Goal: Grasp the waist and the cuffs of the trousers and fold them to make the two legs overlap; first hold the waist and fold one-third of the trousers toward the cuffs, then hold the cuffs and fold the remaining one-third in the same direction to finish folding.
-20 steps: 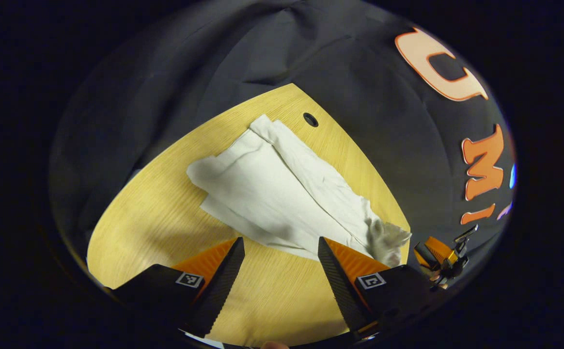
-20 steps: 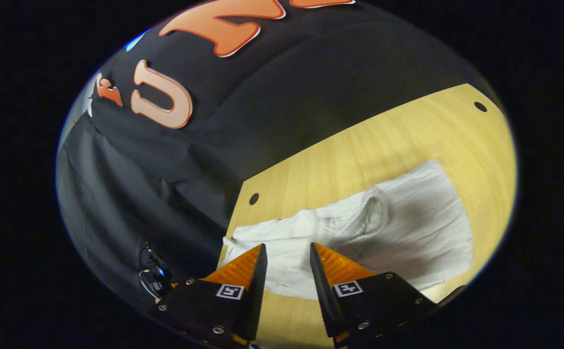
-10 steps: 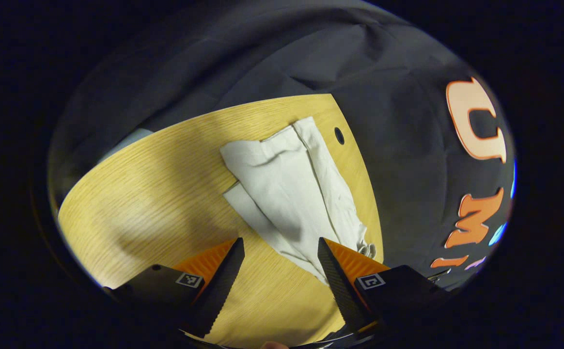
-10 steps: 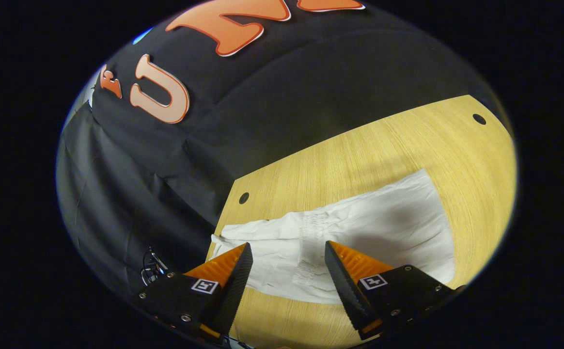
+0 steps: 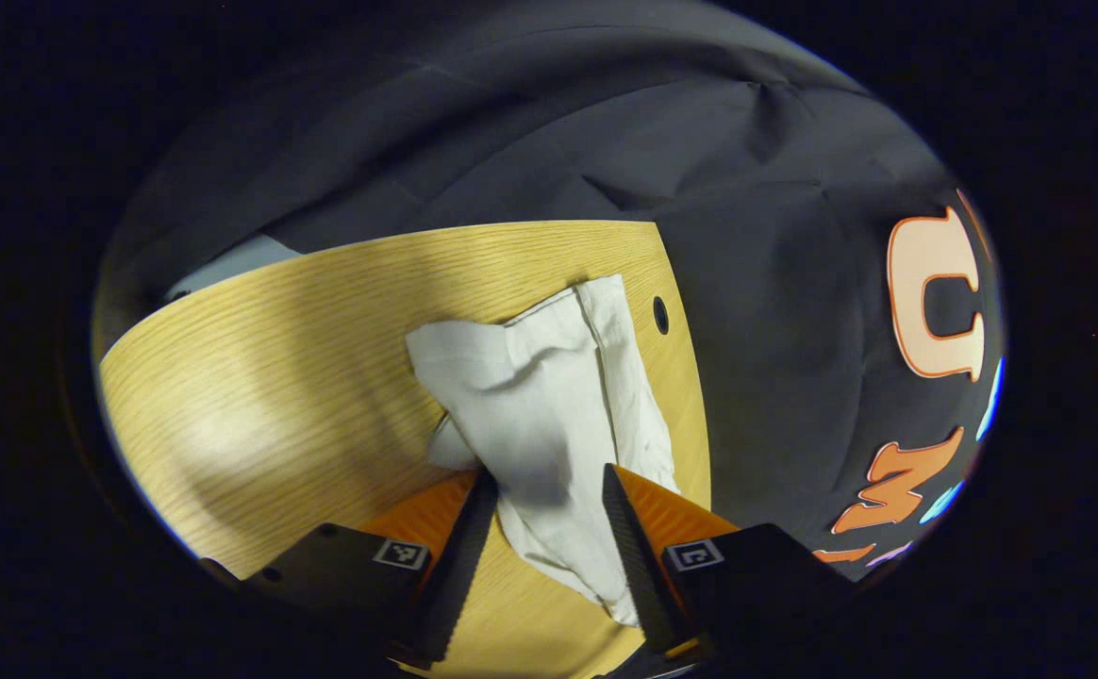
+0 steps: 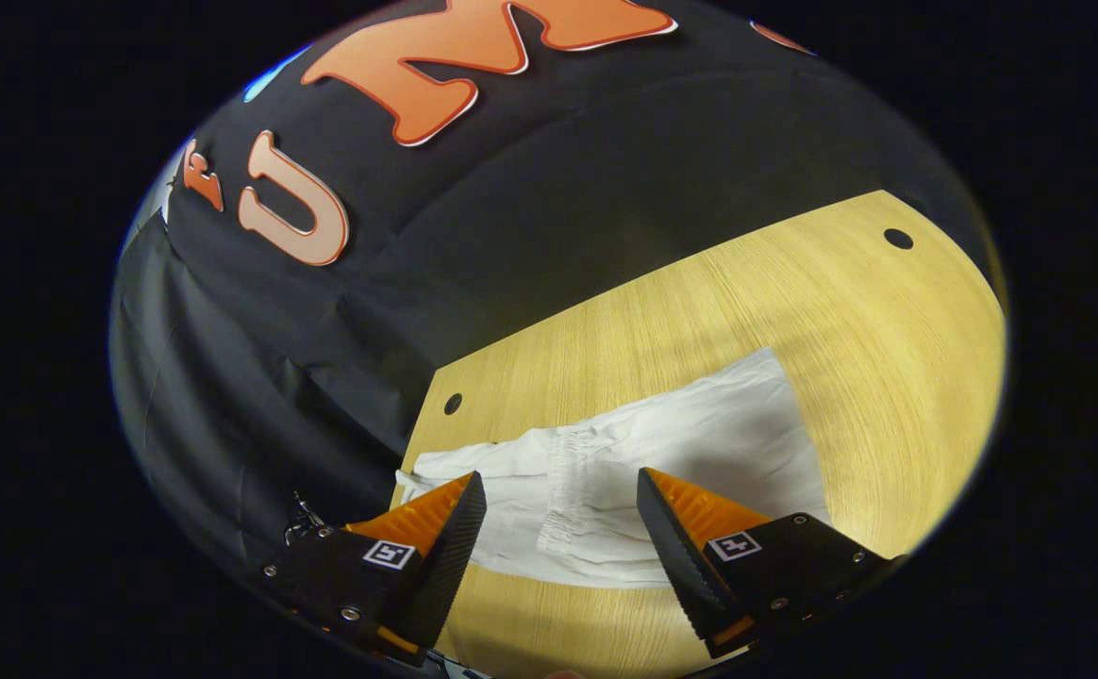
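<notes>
White trousers (image 5: pixel 549 415) lie folded on the wooden table (image 5: pixel 257 377), with both grippers over them.

In the left gripper view, the left gripper (image 5: pixel 540 547) has its fingers partly closed around a lifted fold of the trousers; the cloth passes between them, but whether both press on it cannot be told. The trousers run from there toward the table's far edge, ending just beside a round hole (image 5: pixel 660 314) in the table. In the right gripper view, the right gripper (image 6: pixel 558 542) stands wide open and holds nothing, above the gathered waistband (image 6: pixel 573 490), which lies on the table near its corner hole (image 6: pixel 453 404).
</notes>
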